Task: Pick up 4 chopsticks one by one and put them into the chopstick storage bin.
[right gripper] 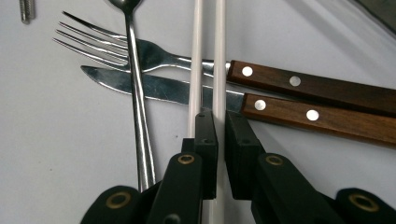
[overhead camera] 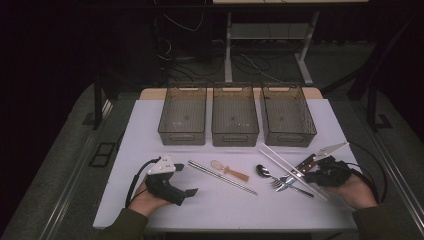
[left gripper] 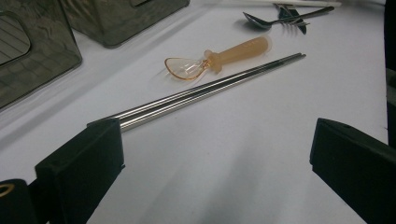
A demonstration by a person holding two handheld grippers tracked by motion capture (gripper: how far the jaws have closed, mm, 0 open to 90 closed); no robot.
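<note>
While right gripper jaws pinch one white chopstick, left gripper jaws gape wide, empty

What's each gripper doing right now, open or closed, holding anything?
Left gripper: open, holding nothing, resting by the steel chopsticks.
Right gripper: closed on the white chopsticks, which lie across the knife and fork.
</note>
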